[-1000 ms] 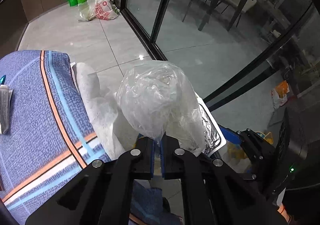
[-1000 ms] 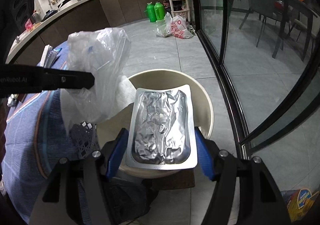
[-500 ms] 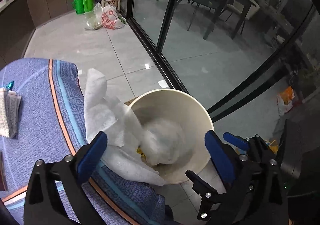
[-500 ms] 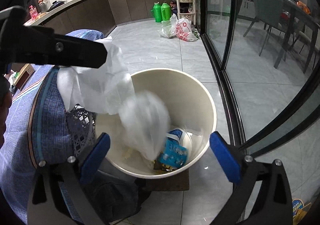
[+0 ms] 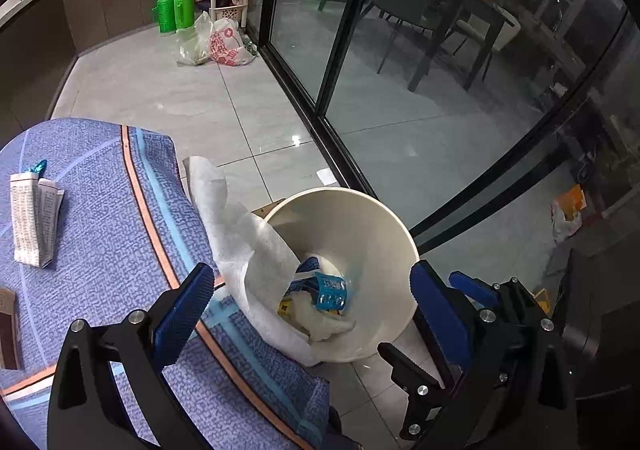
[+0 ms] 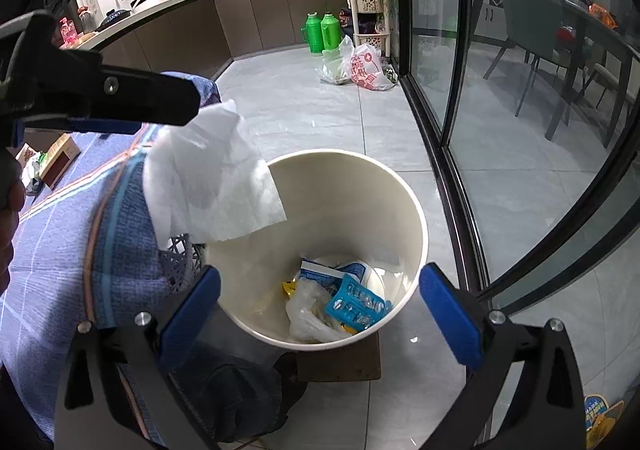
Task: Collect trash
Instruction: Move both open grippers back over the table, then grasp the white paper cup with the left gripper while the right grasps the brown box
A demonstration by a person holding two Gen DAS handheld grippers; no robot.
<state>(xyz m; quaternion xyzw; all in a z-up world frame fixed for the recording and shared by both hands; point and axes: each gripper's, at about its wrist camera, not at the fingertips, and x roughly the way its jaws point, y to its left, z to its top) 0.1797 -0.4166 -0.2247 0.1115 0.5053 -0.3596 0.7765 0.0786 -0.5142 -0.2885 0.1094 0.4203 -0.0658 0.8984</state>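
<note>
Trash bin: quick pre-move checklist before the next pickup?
1. Left hand-held gripper empty, jaws wide: ok.
2. Right hand-held gripper empty, jaws wide: ok.
3. Dropped items inside the trash bin: ok; clear plastic bag and blue blister pack lie at the bottom.
4. Bin rim clear: not ok; a white paper towel drapes from the tablecloth edge over the rim.
5. Trash left on the blue tablecloth: not ok; a folded paper packet is there.
6. Bin standing steady: cannot tell; its base is mostly hidden.
</note>
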